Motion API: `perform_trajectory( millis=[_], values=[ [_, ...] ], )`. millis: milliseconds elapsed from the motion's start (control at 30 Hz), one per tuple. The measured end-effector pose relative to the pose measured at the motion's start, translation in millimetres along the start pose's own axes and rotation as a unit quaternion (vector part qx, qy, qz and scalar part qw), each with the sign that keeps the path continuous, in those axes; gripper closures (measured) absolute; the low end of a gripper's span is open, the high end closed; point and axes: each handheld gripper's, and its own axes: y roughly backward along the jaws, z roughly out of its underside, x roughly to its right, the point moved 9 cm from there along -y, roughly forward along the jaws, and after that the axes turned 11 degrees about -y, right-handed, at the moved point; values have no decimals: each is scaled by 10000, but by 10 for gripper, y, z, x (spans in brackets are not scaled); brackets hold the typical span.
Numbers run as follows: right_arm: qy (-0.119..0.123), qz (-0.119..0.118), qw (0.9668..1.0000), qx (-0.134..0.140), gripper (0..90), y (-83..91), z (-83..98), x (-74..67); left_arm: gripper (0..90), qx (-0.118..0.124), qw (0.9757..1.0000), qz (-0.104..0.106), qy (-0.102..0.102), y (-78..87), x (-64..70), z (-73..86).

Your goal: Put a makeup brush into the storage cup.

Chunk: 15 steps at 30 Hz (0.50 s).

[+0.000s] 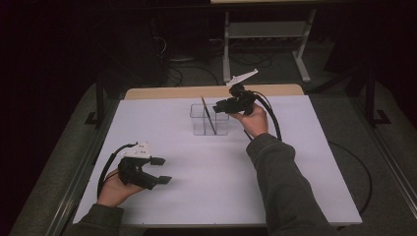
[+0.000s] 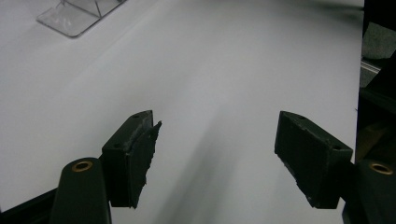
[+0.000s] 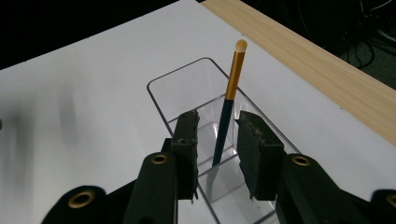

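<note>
White surface (image 1: 206, 167) with a light wooden strip along the far edge; clear divided holder (image 1: 209, 119) standing near that far edge, toward the middle.

No text, label, brand, number or sign can be read on anything in these views, near or far.

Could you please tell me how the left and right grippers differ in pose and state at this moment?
The left gripper sits low near the table's front, jaws wide with nothing between them. The right gripper is raised at the clear holder, jaws narrower, flanking the brush without pressing it. Both are hand-held, black and open.
</note>
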Motion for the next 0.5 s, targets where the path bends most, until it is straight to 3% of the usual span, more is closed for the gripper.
perform_trajectory(
  millis=[500],
  values=[
    [-36, 78, 10000, 1, 592, 160, 180, 27, 266, -64, 10000, -22, -13, 8, -34, 27]
  ],
)
